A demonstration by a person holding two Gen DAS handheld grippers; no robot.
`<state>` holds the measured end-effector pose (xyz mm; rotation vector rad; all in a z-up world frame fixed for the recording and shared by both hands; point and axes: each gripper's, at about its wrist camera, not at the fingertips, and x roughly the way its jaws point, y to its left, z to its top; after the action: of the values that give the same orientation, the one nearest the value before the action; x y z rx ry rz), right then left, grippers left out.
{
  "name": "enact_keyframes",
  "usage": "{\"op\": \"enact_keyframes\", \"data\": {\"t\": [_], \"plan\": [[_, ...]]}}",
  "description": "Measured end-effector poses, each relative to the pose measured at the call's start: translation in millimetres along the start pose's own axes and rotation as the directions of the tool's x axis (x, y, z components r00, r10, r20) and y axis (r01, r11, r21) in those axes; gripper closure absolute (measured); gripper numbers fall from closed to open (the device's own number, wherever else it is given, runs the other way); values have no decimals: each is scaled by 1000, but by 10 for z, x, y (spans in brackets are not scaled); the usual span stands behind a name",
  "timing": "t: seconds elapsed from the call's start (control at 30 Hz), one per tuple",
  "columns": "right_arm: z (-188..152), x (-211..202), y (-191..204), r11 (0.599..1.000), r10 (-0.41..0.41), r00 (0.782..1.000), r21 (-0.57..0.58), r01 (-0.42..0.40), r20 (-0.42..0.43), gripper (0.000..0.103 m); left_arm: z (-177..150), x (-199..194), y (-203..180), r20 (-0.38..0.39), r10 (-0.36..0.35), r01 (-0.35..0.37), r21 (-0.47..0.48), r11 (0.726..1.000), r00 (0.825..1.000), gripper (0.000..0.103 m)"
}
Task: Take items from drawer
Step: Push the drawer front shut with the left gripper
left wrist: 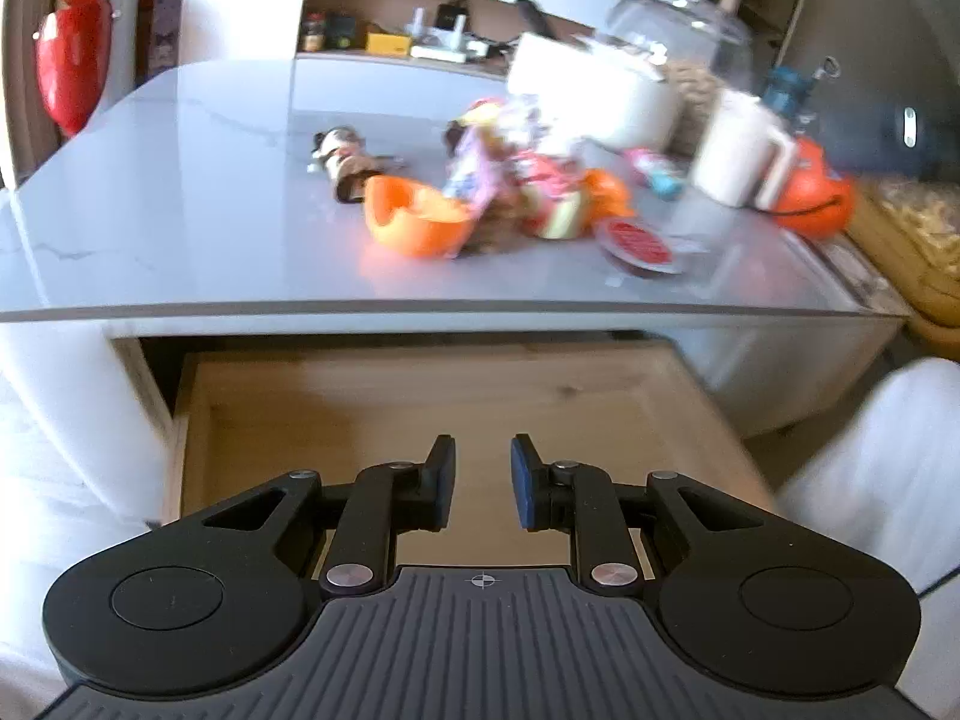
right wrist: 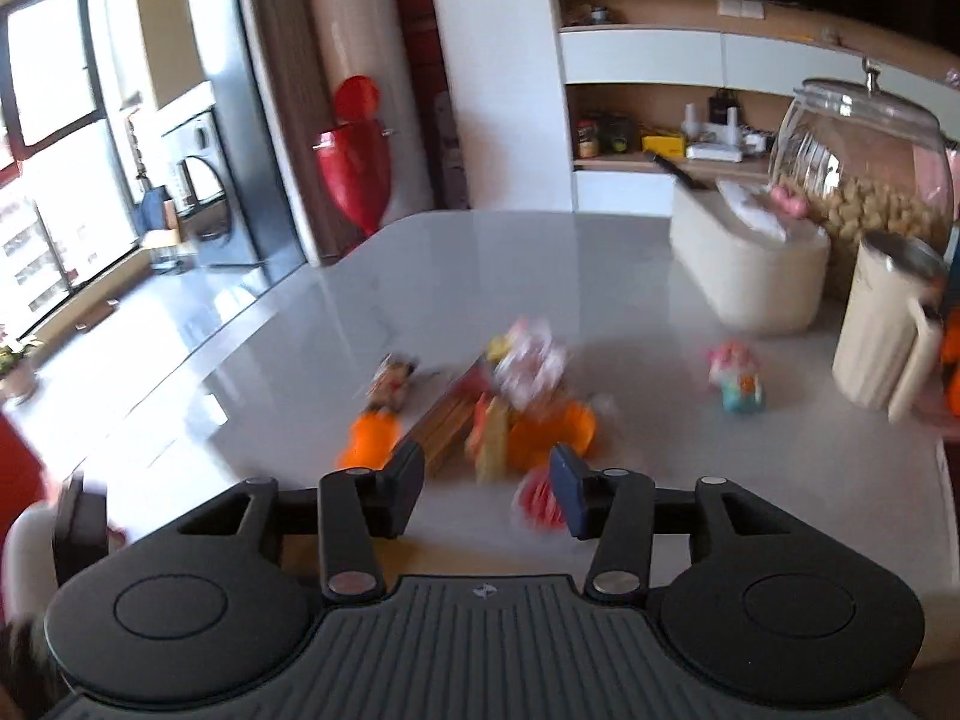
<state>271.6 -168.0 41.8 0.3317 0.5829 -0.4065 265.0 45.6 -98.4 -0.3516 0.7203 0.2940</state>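
Note:
A wooden drawer (left wrist: 312, 408) stands pulled out under the grey table top (left wrist: 180, 192); the part of its floor that I see holds nothing. My left gripper (left wrist: 483, 483) hangs over the drawer, open, with nothing between its fingers. On the table lies a heap of small items (left wrist: 510, 192): an orange bowl (left wrist: 414, 222), colourful packets, a small figure (left wrist: 345, 159), a red round lid (left wrist: 639, 237). In the right wrist view my right gripper (right wrist: 489, 489) is open above the table's near edge, in front of the same blurred heap (right wrist: 516, 396).
A white box (right wrist: 747, 264), a glass jar of nuts (right wrist: 864, 168), a cream jug (right wrist: 885, 330) and an orange object (left wrist: 816, 192) crowd the table's right side. A small toy (right wrist: 738, 378) lies apart. A red vase (right wrist: 354, 162) stands behind. A white sleeve (left wrist: 876, 468) shows at right.

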Motion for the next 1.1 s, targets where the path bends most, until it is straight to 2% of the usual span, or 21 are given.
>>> {"op": "enact_keyframes", "data": {"t": [0.13, 0.2, 0.27, 0.37, 0.4, 0.5, 0.6, 0.63, 0.67, 0.8, 0.93, 1.1], "plan": [[-461, -303, 78, 998, 50, 998, -22, -51, -47, 56, -159, -337, -320, -85, -8, 18, 115, 993, 996, 81], [-761, -385, 147, 996, 89, 989, 4, -89, -116, 56, -274, -417, -448, -155, -34, 57, 150, 987, 987, 81], [-1073, -327, 151, 990, 137, 966, 58, -127, -220, 57, -404, -421, -521, -233, -59, 99, 165, 981, 971, 81], [-1463, -250, 228, 985, 167, 922, 91, -144, -349, 66, -545, -296, -579, -324, -50, 113, 179, 977, 945, 81], [-1565, -200, 245, 986, 166, 909, 90, -142, -382, 67, -562, -232, -578, -338, -43, 109, 178, 978, 940, 81], [-1704, -128, 259, 989, 143, 897, 106, -108, -419, 67, -560, -46, -547, -348, -6, 67, 165, 984, 937, 81], [-1654, -86, 213, 993, 91, 916, 101, -56, -390, 68, -490, 116, -507, -344, -1, 46, 124, 991, 939, 85], [-1645, -47, 192, 991, 105, 909, 124, -59, -403, 68, -483, 159, -502, -343, -6, 47, 111, 993, 939, 85], [-1634, -34, 177, 988, 107, 911, 141, -55, -398, 68, -477, 183, -489, -335, -8, 45, 103, 994, 942, 85], [-1609, 40, 233, 998, 44, 938, 61, -24, -343, 68, -362, 350, -394, -264, 6, 21, 98, 995, 965, 85], [-1498, 292, 126, 998, -9, 958, 62, 28, -287, 68, -152, 548, -228, -207, -2, 9, 29, 1000, 978, 87], [-1255, 665, 8, 996, -55, 969, 59, 71, -240, 68, 16, 750, -155, -153, 7, -8, -5, 1000, 988, 87]]}}
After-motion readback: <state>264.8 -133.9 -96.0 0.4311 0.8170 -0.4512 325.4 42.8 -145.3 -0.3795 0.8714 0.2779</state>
